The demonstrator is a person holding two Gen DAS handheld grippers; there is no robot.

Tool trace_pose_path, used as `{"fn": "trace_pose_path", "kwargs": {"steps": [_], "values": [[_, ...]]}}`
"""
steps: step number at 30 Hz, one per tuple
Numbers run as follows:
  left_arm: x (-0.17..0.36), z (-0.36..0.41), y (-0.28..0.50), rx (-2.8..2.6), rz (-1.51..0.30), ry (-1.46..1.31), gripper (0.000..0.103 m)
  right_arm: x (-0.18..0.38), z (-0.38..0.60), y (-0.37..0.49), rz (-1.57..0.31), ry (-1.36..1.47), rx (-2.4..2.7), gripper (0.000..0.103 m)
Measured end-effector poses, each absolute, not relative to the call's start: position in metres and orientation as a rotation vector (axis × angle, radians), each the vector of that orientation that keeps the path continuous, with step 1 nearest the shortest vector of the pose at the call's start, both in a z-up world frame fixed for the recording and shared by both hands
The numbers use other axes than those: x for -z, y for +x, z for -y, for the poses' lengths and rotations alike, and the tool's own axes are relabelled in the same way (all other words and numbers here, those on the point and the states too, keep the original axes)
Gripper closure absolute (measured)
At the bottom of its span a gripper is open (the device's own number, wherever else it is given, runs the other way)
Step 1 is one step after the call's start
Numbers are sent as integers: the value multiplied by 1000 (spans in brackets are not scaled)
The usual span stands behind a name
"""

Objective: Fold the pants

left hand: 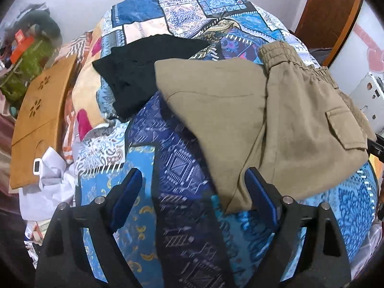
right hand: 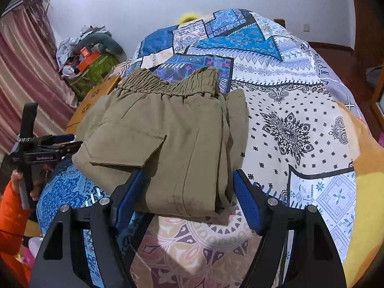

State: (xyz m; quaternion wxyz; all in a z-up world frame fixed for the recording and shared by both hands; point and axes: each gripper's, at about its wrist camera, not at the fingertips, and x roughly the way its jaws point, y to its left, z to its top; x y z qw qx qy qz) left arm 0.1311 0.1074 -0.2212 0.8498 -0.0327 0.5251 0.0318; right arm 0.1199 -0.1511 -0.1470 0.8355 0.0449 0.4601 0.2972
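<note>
The khaki pants point(left hand: 276, 129) lie folded in a compact stack on the patterned bedspread, elastic waistband at the far end and a flap pocket on top. They also show in the right wrist view point(right hand: 172, 139). My left gripper point(left hand: 193, 180) is open and empty, just short of the stack's near left corner. My right gripper point(right hand: 186, 180) is open, its blue fingers point(right hand: 247, 201) on either side of the near folded edge, not closed on it. The left gripper also shows at the left of the right wrist view point(right hand: 62, 141), beside the stack.
A black garment point(left hand: 134, 72) lies on the bed beyond the pants. A wooden board point(left hand: 40, 124) and crumpled white cloth point(left hand: 50, 182) sit at the bed's left edge. Clutter with a green box point(right hand: 96, 72) stands by the wall. A wooden door point(left hand: 328, 7) is at the far right.
</note>
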Motion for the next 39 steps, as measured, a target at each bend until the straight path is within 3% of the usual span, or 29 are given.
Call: {"fn": "trace_pose_path", "kwargs": {"steps": [3, 6, 12, 21, 24, 28, 32, 34, 39], "values": [[220, -111, 125, -79, -1099, -30, 14, 147, 152, 118, -969, 98, -630, 32], [225, -116, 122, -192, -1112, 88, 21, 145, 152, 116, -966, 95, -628, 33], [216, -155, 122, -185, -1112, -90, 26, 135, 152, 119, -965, 80, -638, 37], [196, -131, 171, -32, -1057, -125, 26, 119, 149, 148, -899, 55, -613, 37], [200, -118, 177, 48, -1082, -123, 26, 126, 146, 164, -921, 49, -615, 47], [204, -100, 165, 97, -1093, -63, 26, 148, 140, 172, -988, 26, -635, 69], [220, -98, 156, 74, -1134, -16, 25, 155, 138, 167, -982, 23, -641, 69], [224, -106, 151, 40, -1123, -24, 19, 153, 140, 166, -982, 25, -642, 70], [226, -132, 149, -108, -1131, -21, 24, 152, 141, 165, -971, 16, -638, 70]]}}
